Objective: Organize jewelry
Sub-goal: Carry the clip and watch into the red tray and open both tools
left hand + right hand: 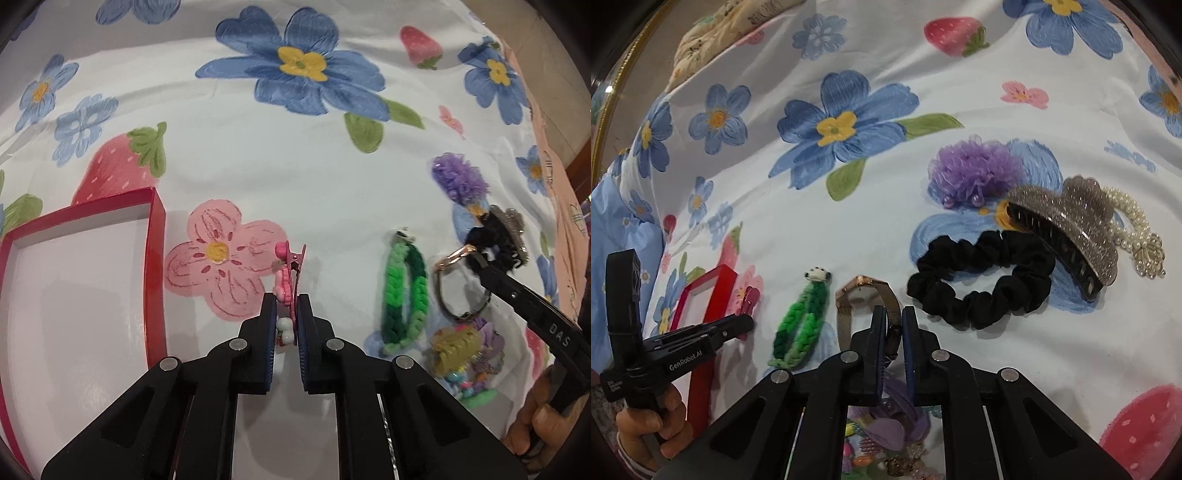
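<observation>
A floral bedsheet (229, 147) printed with blue flowers, pink flowers and strawberries covers the whole work surface. At its left sits a shallow red box (157, 236) with a white inside, open at the top.

The left gripper (287, 306) hangs just right of the box over a printed pink flower, its jaws drawn narrow and pinching a pink hair clip (290, 273) that stands on edge between the pads, its free end pointing away from the camera. The right gripper (894, 321) has its jaws closed to a narrow gap on the mesh band of a rose-gold wristwatch (862, 295); whether the watch is lifted off the sheet or only touched is hard to tell from either view.

Beyond the watch lies a black scrunchie (982, 280), and touching its far right side a glittery grey claw clip (1071, 229). A pearl hair tie (1134, 229) with a gold charm lies just behind the claw clip. A purple tulle pom-pom hair tie (975, 170) rests near the scrunchie's far side. Left of the watch, a green braided bracelet (801, 325) with a small white animal charm at its far end lies flat. Under the right gripper sits a heap of small colourful clips and beads (465, 358).
</observation>
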`<state>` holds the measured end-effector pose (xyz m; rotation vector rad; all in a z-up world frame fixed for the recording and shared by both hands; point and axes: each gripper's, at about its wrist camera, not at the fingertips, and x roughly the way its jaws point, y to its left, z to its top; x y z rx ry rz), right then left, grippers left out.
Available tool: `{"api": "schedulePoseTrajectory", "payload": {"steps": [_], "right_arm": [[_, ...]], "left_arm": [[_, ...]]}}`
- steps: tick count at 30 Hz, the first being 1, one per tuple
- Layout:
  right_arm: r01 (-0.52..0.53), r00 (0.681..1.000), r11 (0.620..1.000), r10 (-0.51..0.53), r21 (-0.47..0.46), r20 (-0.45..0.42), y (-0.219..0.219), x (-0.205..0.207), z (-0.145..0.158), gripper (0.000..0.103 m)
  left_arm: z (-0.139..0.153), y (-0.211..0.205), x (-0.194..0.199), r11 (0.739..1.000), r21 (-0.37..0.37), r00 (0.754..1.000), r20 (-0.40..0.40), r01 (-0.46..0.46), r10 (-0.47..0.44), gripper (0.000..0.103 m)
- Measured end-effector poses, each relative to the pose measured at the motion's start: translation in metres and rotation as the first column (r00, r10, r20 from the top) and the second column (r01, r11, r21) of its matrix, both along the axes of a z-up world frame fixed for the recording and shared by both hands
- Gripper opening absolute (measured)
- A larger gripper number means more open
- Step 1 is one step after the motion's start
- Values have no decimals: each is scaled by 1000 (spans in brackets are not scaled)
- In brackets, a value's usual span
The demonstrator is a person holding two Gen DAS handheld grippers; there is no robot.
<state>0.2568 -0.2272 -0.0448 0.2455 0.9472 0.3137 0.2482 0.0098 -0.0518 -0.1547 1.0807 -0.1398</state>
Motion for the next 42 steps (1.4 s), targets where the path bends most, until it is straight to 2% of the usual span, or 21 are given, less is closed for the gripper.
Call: {"api": "schedulePoseTrajectory", "payload": {"steps": [10, 19, 31, 42], "right_arm": [[-38, 998, 999, 36, 32, 60, 15, -14, 23, 8], [-126, 989, 988, 118, 87, 90, 54, -25, 41, 8], [-297, 954, 948, 289, 117, 87, 140, -39, 44, 8], [-412, 911, 905, 408, 106, 58, 228, -32, 31, 8]], "left_arm": [[28, 12, -39, 998, -66, 998, 55, -5, 9, 9], [44, 59, -72, 993, -90, 992, 88, -81, 89, 9], [40, 137, -98, 972, -90, 970, 83, -219, 227, 9], [21, 190, -85, 955, -87, 956, 53, -285, 290, 9]]}}
